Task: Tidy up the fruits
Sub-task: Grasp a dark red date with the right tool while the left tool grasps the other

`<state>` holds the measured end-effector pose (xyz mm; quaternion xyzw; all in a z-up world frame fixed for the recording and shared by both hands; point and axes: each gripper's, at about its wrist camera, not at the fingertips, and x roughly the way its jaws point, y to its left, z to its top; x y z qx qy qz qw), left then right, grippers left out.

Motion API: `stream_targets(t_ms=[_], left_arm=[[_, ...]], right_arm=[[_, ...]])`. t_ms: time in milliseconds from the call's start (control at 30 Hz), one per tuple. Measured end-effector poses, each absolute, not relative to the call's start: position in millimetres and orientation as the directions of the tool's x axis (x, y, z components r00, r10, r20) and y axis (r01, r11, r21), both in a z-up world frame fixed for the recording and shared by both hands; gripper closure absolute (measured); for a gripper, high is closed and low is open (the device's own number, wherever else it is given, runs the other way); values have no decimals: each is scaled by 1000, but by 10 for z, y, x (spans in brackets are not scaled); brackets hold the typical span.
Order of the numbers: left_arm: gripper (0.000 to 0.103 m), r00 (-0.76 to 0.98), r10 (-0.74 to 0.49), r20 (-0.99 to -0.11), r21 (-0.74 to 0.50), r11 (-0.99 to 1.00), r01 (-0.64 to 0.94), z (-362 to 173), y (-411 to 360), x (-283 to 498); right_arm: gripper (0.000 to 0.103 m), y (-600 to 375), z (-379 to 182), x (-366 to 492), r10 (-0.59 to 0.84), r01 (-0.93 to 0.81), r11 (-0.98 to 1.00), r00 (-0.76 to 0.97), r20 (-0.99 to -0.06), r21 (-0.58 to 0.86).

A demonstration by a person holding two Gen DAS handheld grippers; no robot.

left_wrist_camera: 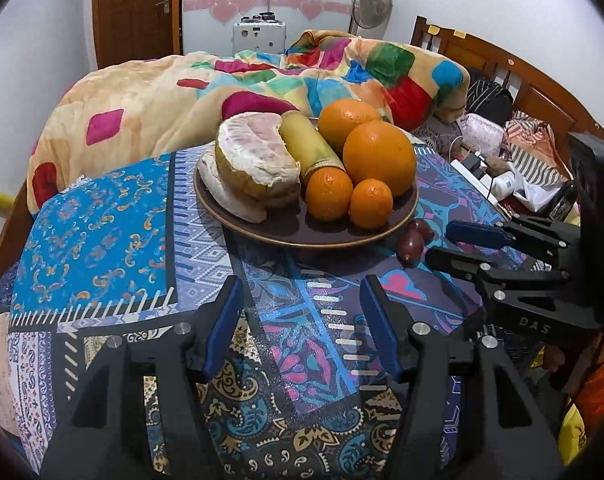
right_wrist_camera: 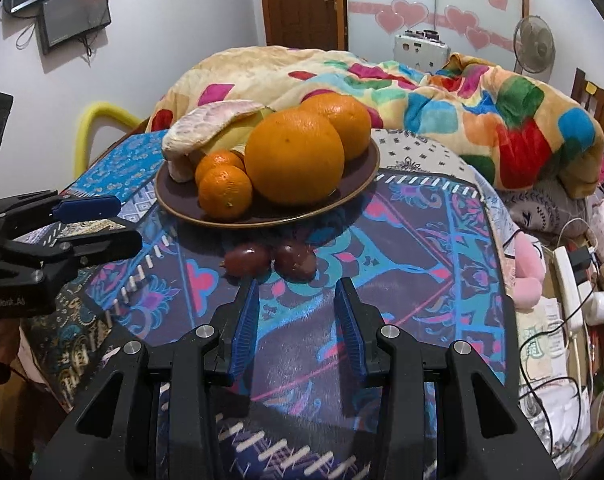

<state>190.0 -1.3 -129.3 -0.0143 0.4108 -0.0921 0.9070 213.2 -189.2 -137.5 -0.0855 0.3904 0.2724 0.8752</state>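
Two grippers hang over the patterned cloth (left_wrist_camera: 102, 240) that covers the table, and we see nothing between either pair of blue pads. Nearest in the left wrist view, the left gripper (left_wrist_camera: 300, 286) has its jaws standing apart over bare cloth, empty. In the right wrist view the right gripper (right_wrist_camera: 296, 286) also shows a clear gap between its jaws, narrower than the left's, and it grips nothing.

Just past the right gripper's tips we find two small dark red fruits (right_wrist_camera: 270, 260) lying on the cloth, side by side and touching or nearly so, close to the near rim of the brown plate (right_wrist_camera: 262, 218). They sit off the plate.

On the plate we count two small mandarins (left_wrist_camera: 348, 198) at the front, touching each other, with a large orange (left_wrist_camera: 378, 158) behind them and a second large orange (left_wrist_camera: 346, 120) further back. To the left lies a yellow-green cylindrical piece (left_wrist_camera: 308, 146) that we cannot identify, and a peeled pomelo half (left_wrist_camera: 256, 164) leaning against it.

Beyond the table we see a bed heaped with a bright patchwork blanket (left_wrist_camera: 342, 68), then a wooden door (left_wrist_camera: 136, 8) and a standing fan (left_wrist_camera: 372, 4).
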Motion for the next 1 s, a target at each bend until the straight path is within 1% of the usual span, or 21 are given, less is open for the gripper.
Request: stream_targets(t_ms=[67,133,233,300,367,700,800,867,933,967,1000], left_arm=[[43,642,-182,-745,-102,982,160,-1308,-32,1913],[43,637,-189,-747,-107,980,165,-1320,-46,1931],[43,629,-198,-752,-111,978,176,-1333,-88,1959],[43,628,-203,-751,-110,977,184,-1330,-132,1969],[43,624,-213,-752,-116,974,193,-1320,-178,1975],[44,602,-250,-758,-121,962,247,-1252,-548,2013],[49,591,-257,-765,-118,958,263,-1262,-680,2056],[58,577,-256,-775,-116,956,269,-1288,-768,2111],[64,565,-253,-785,-114,956,269,-1313,-832,2159],[66,559,-251,-790,-115,957,267,-1330,-860,2191],[67,554,-248,-795,-116,958,262,-1344,-881,2222]], right_arm=[[67,-1871,-1380,2157,405,-542,839,555,-727,54],[70,-1855,-1381,2190,397,-536,843,564,-724,45],[77,-1838,-1399,2232,397,-534,844,567,-722,45],[87,-1839,-1397,2233,409,-541,839,564,-718,52],[91,-1836,-1390,2215,423,-555,830,556,-715,59],[92,-2125,-1306,2068,452,-544,834,576,-681,94],[92,-2242,-1268,2020,452,-536,838,584,-675,97],[92,-2311,-1252,1997,454,-532,841,588,-670,104],[92,-2380,-1246,1986,455,-527,843,587,-670,110],[90,-2412,-1244,1980,454,-524,844,588,-669,112],[85,-2434,-1241,1973,449,-520,847,592,-669,109]])
